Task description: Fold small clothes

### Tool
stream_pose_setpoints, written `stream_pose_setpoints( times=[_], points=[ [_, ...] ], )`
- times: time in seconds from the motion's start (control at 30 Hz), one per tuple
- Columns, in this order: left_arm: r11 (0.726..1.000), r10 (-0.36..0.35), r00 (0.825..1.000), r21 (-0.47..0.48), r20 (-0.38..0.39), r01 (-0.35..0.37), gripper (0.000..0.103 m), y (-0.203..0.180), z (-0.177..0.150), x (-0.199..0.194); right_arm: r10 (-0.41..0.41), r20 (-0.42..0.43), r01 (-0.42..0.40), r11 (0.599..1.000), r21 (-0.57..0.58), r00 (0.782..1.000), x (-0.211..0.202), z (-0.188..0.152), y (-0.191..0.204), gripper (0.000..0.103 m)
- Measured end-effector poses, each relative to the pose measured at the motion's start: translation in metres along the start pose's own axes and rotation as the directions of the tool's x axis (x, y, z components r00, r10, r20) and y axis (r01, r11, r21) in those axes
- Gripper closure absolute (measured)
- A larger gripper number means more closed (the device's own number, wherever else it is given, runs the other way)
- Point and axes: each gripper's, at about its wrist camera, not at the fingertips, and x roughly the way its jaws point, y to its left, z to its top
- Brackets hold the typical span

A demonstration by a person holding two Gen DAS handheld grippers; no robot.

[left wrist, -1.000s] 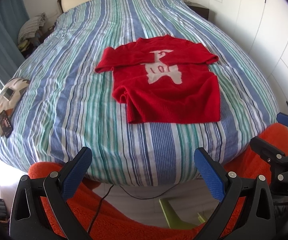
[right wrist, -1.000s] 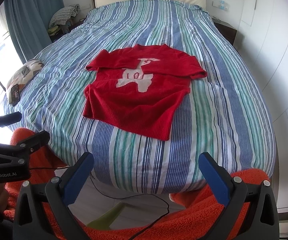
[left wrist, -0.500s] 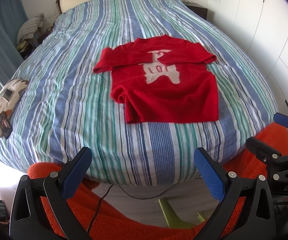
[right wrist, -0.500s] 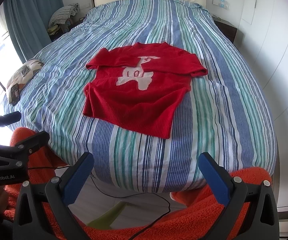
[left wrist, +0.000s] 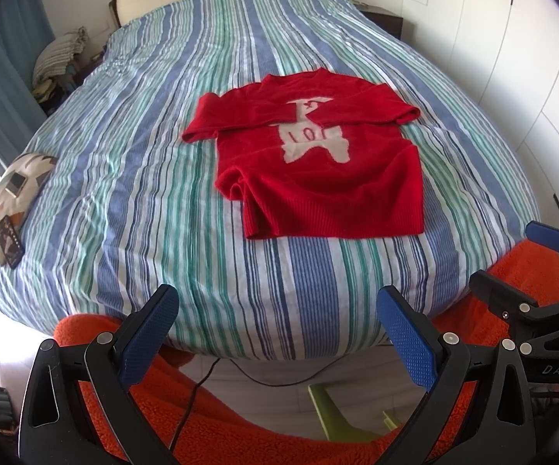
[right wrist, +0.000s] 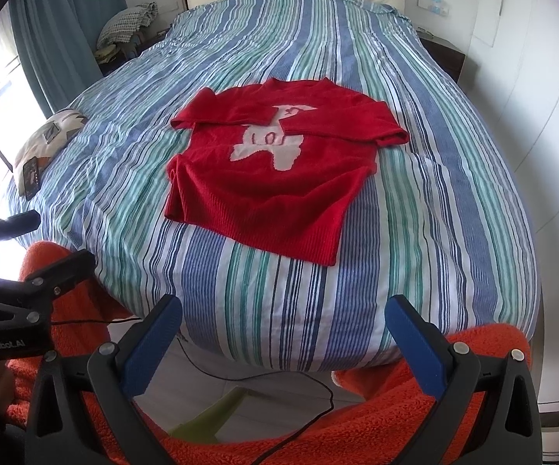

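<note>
Both my left tongs [left wrist: 275, 329] and right tongs [right wrist: 287, 339] gape empty, well short of the red sweater [left wrist: 318, 166] ahead (sleeves crossed in), ready for its hem

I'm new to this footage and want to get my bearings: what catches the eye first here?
A red sweater with a pale llama figure lies in the middle of the striped bed, sleeves folded across its chest. Both grippers, left and right, hang open at the foot of the bed, holding nothing. A patterned cushion sits at the bed's left edge.
</note>
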Motion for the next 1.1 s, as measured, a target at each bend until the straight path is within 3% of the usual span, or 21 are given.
stream_pose_setpoints(
  times=[1.1],
  points=[
    [1.0,-0.016,1.0,-0.007,-0.012,0.015,0.001,0.0058,-0.0009,0.0013,0.005,-0.019,-0.005,1.0,0.001,1.0,0.0069,-0.0022,0.0024,0.0]
  ],
)
